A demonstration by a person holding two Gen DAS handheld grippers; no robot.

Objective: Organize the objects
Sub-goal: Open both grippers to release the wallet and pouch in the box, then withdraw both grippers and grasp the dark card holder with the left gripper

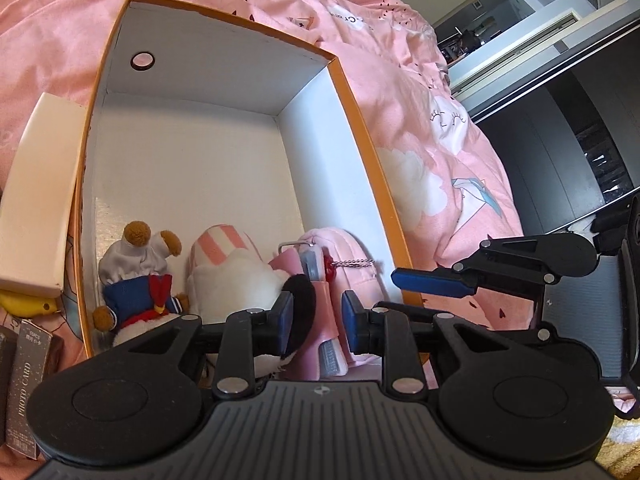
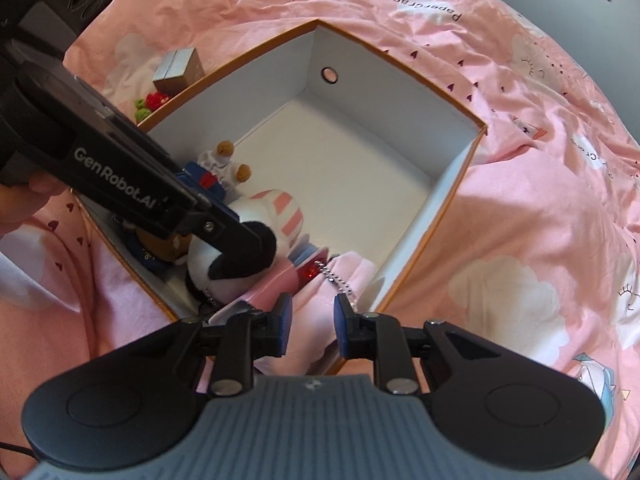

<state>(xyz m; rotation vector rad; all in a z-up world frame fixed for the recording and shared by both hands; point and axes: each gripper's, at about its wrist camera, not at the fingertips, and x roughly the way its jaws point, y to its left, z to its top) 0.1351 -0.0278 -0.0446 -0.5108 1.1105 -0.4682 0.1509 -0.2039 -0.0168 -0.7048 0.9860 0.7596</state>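
In the cardboard box [image 1: 352, 92], fuzzy round plush [image 1: 244, 284], ribbed tool [image 1: 316, 320]

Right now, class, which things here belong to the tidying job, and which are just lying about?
Belong to the job:
- orange box
- bear plush
- striped plush
- pink pouch
- left tongs

Lying about:
- pink bedding
- photo card box
- cream box
- small brown box

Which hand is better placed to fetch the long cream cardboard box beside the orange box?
Probably left: the cream box lies beside the orange box nearer the left tongs; the right tongs hang at its opposite wall.
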